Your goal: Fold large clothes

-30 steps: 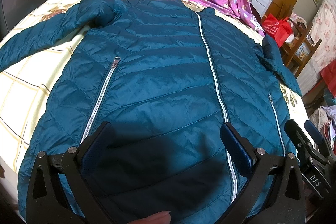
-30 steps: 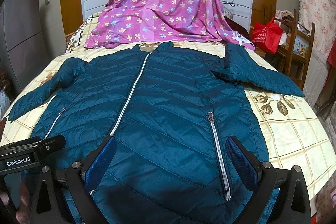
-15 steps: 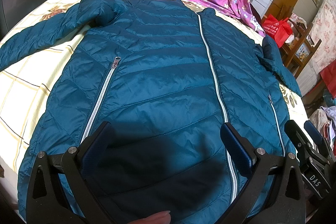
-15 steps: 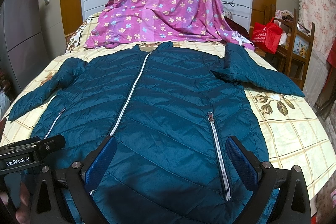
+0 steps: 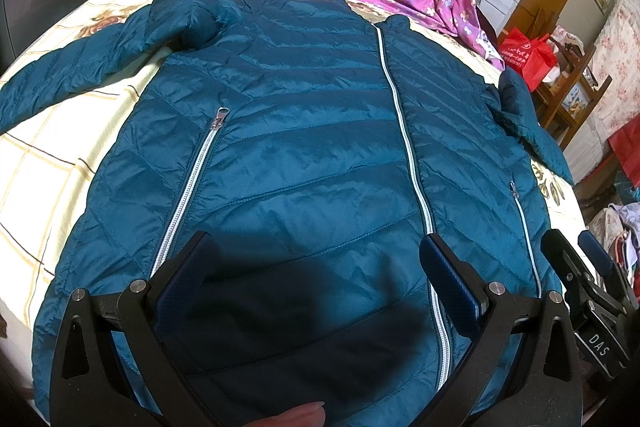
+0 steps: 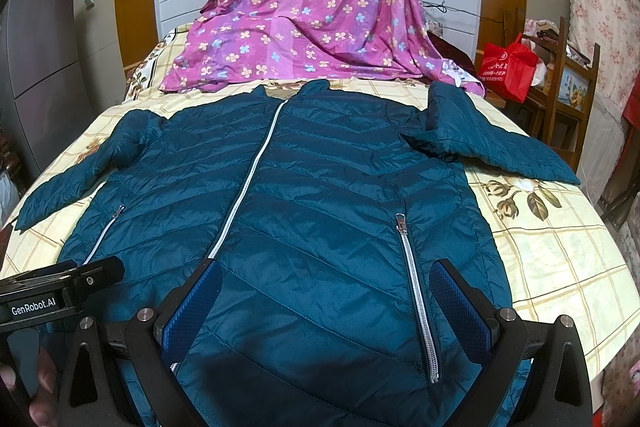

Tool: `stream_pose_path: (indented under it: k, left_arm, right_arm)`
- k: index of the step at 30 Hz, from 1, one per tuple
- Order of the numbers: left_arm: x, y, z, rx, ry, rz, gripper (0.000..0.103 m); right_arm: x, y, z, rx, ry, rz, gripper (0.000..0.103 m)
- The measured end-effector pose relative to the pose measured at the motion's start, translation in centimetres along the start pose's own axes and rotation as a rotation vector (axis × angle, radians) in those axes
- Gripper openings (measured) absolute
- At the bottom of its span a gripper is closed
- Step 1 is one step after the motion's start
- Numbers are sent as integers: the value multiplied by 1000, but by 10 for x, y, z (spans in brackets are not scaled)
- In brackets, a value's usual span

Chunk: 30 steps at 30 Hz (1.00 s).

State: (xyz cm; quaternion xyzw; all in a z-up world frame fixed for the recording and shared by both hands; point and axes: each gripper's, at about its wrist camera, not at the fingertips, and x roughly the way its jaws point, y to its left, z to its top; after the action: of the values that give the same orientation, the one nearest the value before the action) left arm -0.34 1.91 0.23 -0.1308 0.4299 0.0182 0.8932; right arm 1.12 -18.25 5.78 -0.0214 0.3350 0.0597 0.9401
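A teal quilted puffer jacket [image 5: 304,131] lies flat, front up and zipped, on the bed, collar at the far end; it also shows in the right wrist view [image 6: 328,187]. Both sleeves spread outward: one to the left [image 5: 80,67], one to the right [image 6: 492,147]. My left gripper [image 5: 316,275] is open and empty, hovering over the hem left of the centre zipper. My right gripper [image 6: 324,299] is open and empty, over the hem right of the centre zipper, with the right pocket zipper [image 6: 416,291] between its fingers.
The bed has a cream checked floral sheet [image 6: 560,259]. A pink flowered cloth [image 6: 312,7] drapes over the headboard end. A red bag [image 6: 508,67] and wooden shelf stand at the right. A grey fridge [image 6: 36,67] stands at the left.
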Motion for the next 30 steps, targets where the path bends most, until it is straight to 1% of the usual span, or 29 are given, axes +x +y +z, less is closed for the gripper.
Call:
stream_pose_path:
  k: [16, 25, 30]
  left_arm:
    - [-2, -9, -6, 2, -5, 17, 103]
    - [-8, -16, -11, -13, -7, 5, 103]
    - [-9, -15, -10, -35, -7, -11, 103]
  right_arm:
    - [0, -1, 0, 4, -2, -1, 103]
    - [-2, -10, -1, 28, -8, -6, 103]
    - [-7, -8, -2, 8, -31, -18, 103]
